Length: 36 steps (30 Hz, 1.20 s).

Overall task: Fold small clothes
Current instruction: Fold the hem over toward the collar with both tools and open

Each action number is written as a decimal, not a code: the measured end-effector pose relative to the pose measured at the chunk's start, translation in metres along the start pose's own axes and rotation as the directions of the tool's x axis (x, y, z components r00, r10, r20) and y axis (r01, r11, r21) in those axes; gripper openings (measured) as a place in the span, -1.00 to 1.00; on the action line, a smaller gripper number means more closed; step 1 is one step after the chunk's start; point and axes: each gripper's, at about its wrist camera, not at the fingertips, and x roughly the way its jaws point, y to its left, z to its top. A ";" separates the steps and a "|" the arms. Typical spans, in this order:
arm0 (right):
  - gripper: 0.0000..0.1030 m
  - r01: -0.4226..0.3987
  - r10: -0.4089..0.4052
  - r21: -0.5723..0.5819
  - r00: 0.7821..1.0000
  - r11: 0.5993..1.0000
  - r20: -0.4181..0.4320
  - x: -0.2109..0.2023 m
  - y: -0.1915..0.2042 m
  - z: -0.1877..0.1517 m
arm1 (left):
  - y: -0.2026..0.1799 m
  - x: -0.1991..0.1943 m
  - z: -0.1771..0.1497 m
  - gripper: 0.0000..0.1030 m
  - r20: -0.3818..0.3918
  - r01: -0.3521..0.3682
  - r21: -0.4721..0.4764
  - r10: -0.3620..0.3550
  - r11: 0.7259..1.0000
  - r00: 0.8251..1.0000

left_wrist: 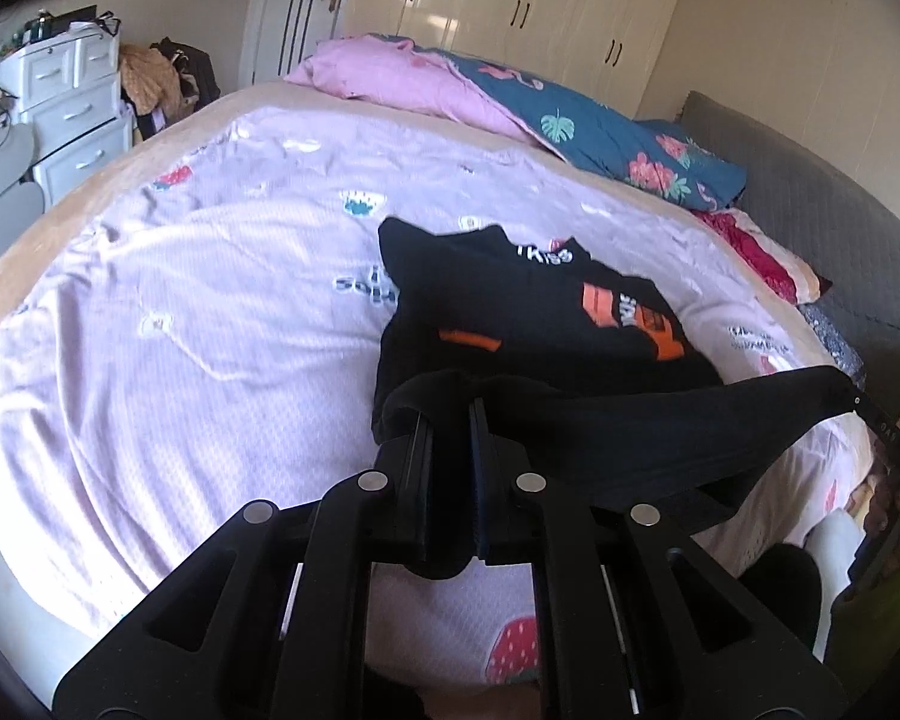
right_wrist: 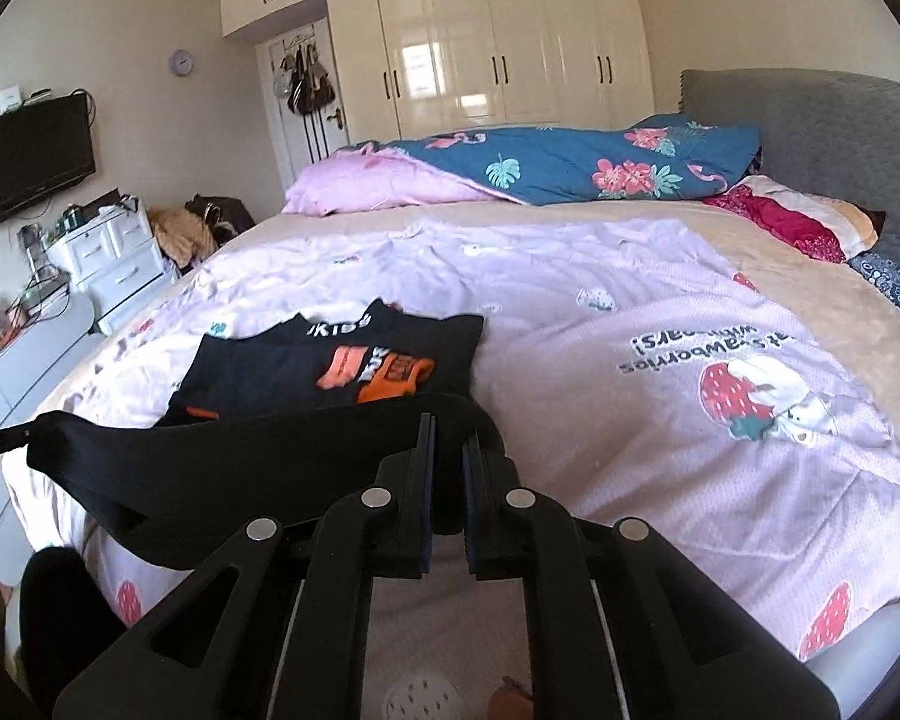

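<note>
Both clenched: left hand-held gripper (left_wrist: 453, 420) and right hand-held gripper (right_wrist: 447, 450) each pinch the black shirt (left_wrist: 546, 324) hem; I'd keep it taut, lay it forward evenly on the bed (left_wrist: 180, 300).

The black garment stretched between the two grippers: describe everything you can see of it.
The black garment is plain, dark, soft-looking cloth, held taut as a band above the lilac bedcover. The left gripper and the right gripper each pinch one end. It hangs in front of a folded black shirt with orange print. What kind of garment it is cannot be told.
</note>
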 end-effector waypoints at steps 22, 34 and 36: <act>-0.87 0.054 -0.057 0.055 0.997 0.997 0.047 0.038 -0.006 0.040 | -0.004 0.028 0.055 -0.92 0.089 -0.074 0.004 0.073 0.997 0.993; -0.87 0.074 -0.078 0.088 0.996 0.993 0.037 0.071 -0.009 0.063 | -0.003 0.047 0.077 -0.92 0.121 -0.098 -0.038 0.102 0.994 0.987; -0.87 0.077 -0.081 0.094 0.996 0.993 0.038 0.076 -0.009 0.067 | -0.003 0.051 0.079 -0.92 0.126 -0.103 -0.046 0.108 0.994 0.986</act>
